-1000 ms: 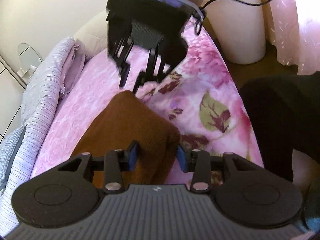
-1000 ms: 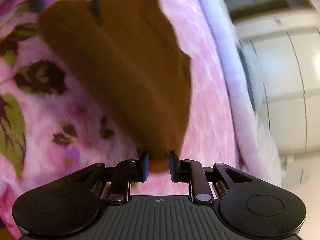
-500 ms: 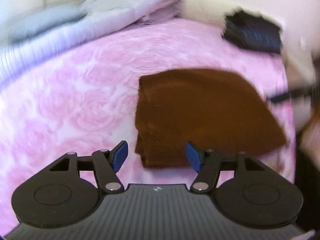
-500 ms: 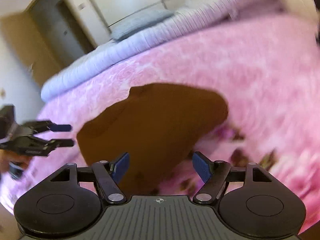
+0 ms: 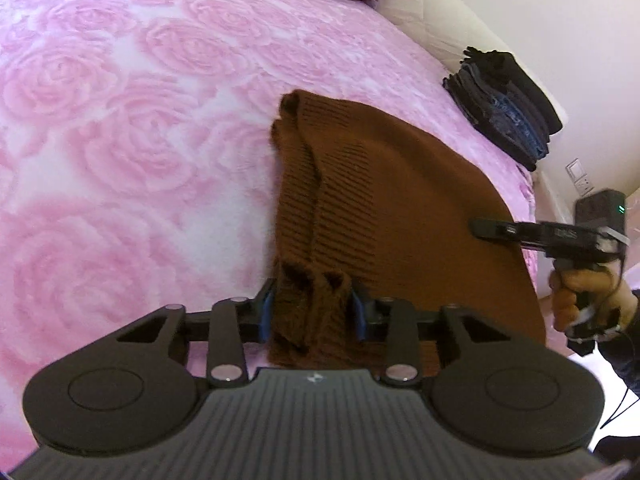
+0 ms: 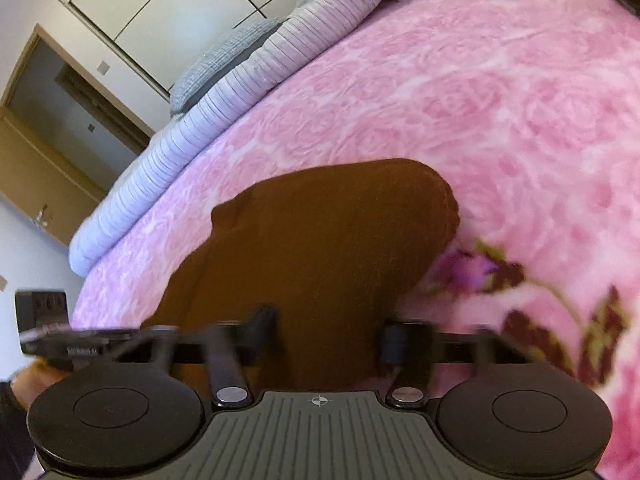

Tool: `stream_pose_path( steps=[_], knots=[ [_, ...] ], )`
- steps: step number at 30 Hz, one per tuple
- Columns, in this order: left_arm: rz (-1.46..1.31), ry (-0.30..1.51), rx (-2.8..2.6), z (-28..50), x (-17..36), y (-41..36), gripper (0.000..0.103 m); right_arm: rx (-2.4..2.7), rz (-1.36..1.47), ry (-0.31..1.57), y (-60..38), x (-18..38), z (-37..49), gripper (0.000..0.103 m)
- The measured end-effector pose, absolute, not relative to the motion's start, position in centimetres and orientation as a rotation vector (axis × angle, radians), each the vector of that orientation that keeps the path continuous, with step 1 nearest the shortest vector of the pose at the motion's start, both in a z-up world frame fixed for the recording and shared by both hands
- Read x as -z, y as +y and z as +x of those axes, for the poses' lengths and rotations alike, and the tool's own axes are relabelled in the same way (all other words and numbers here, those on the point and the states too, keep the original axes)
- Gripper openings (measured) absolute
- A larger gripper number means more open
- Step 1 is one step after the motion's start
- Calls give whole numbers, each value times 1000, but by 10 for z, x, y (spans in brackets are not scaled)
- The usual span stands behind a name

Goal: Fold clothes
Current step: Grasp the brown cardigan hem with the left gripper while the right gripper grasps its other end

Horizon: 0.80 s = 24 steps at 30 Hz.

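Both grippers' fingers are closing on the brown knit sweater (image 5: pixel 400 200) at six o'clock: left gripper (image 5: pixel 312 316) around its ribbed cuffs, right gripper (image 6: pixel 326 336) around its edge. Grip every layer before lifting off the pink blanket (image 5: pixel 120 120).

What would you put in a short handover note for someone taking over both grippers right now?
Left gripper: jaws closing around the ribbed edge of the brown sweater.
Right gripper: jaws closing, sweater between them; contact blurred.
Sweater lies part-folded on the pink blanket; a folded dark stack sits at the bed's far corner.
Done: first folds.
Left: probably one more fold, then place it.
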<state>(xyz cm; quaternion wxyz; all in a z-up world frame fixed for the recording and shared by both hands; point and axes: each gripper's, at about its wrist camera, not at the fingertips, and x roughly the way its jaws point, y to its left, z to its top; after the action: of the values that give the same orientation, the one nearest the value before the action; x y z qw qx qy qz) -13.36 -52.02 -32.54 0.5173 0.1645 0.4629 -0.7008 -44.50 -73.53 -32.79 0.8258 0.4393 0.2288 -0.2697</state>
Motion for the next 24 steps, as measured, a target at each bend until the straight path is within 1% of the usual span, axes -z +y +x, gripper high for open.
stream_pose_path(
  steps=[1,2,3,6,8,10,12,14,16,18,19,20,21,22,24],
  knots=[
    [391,1105,1684,-134,325,-519,28,569,939,488,-738,328,-444,25],
    [386,1100,1685,-134,324,-517,28,565,938,490,-740,328,-442,22],
    [381,1098,1684,-134,325,-517,28,557,918,496,-740,324,-441,21],
    [356,1106,1667,-130,327,-517,38,535,859,511,-741,312,-437,21],
    [350,1109,1665,-129,325,-516,40,523,826,514,-744,306,-437,20],
    [359,1115,1665,-133,324,-517,44,517,787,514,-750,299,-436,20],
    [372,1119,1670,-138,323,-519,47,524,754,512,-762,295,-432,20],
    [367,1125,1661,-143,324,-521,46,516,759,534,-776,298,-426,20],
    [357,1126,1650,-147,325,-521,43,513,815,591,-789,310,-422,22],
    [349,1121,1637,-148,324,-519,40,531,807,610,-783,308,-428,25],
    [346,1117,1630,-149,323,-517,39,544,788,607,-777,304,-434,29],
    [348,1104,1626,-149,320,-515,39,557,769,605,-770,300,-439,37],
    [353,1088,1622,-150,317,-512,40,570,751,603,-764,296,-444,40],
    [370,1053,1618,-151,311,-507,41,581,722,604,-756,291,-449,44],
    [451,916,1627,-159,295,-494,43,563,572,631,-723,273,-455,46]
  ],
)
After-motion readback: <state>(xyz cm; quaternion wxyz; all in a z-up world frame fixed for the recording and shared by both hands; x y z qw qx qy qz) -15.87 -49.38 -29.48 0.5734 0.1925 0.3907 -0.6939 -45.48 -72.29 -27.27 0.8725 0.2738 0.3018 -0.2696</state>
